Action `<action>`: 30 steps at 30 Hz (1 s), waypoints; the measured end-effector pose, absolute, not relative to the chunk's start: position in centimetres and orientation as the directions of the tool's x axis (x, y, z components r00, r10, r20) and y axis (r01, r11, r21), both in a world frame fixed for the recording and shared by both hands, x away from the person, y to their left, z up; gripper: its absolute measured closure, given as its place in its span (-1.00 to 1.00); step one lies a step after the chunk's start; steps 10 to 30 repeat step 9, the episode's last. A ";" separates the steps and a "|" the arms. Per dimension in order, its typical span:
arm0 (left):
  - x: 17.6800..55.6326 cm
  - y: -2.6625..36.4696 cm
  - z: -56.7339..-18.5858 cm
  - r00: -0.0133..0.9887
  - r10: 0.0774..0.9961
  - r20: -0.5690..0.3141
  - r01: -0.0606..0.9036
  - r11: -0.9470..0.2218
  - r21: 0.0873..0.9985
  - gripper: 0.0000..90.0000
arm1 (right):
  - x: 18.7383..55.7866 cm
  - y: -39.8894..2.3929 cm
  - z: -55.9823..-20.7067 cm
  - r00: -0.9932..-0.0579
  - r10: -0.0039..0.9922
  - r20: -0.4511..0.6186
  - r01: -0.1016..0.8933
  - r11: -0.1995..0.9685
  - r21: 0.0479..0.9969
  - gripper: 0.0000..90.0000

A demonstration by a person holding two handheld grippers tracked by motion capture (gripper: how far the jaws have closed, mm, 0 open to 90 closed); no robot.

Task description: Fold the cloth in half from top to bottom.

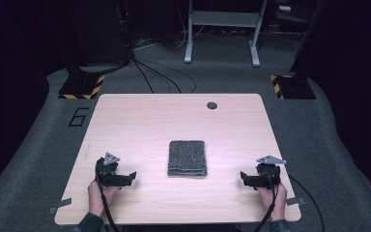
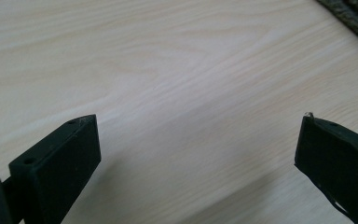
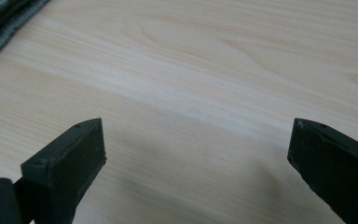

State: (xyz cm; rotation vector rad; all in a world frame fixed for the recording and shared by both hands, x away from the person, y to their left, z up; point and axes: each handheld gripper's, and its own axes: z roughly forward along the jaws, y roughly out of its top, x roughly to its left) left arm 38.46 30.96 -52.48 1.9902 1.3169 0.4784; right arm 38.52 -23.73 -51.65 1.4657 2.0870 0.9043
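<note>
**High view: both grippers empty, towel between them**

The left gripper (image 1: 131, 177) and right gripper (image 1: 244, 178) rest low on the table (image 1: 140, 116), jaws spread wide on nothing. The folded grey towel (image 1: 187, 157) lies between them, slightly farther, well apart from each.

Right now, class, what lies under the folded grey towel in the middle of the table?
The folded grey towel lies flat on the wooden table. Bare wood shows all around it. Whatever may sit beneath or inside its folds is covered, so that cannot be seen.
</note>
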 end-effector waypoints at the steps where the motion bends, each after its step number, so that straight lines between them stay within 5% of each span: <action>1: 38.4 31.2 -52.8 0.417 0.906 -0.071 0.654 -0.245 0.715 -1.00 | 38.3 -24.0 -51.8 -0.338 0.941 0.008 0.659 0.230 0.716 -0.92; 9: 38.0 31.0 -53.1 0.436 0.900 0.009 0.621 -0.308 0.720 -1.00 | 38.1 -24.5 -53.0 -0.311 0.950 0.004 0.662 0.214 0.719 -1.00; 30: 38.0 31.0 -53.1 0.436 0.900 0.009 0.621 -0.308 0.720 -1.00 | 38.1 -24.5 -53.0 -0.311 0.950 0.004 0.662 0.214 0.719 -1.00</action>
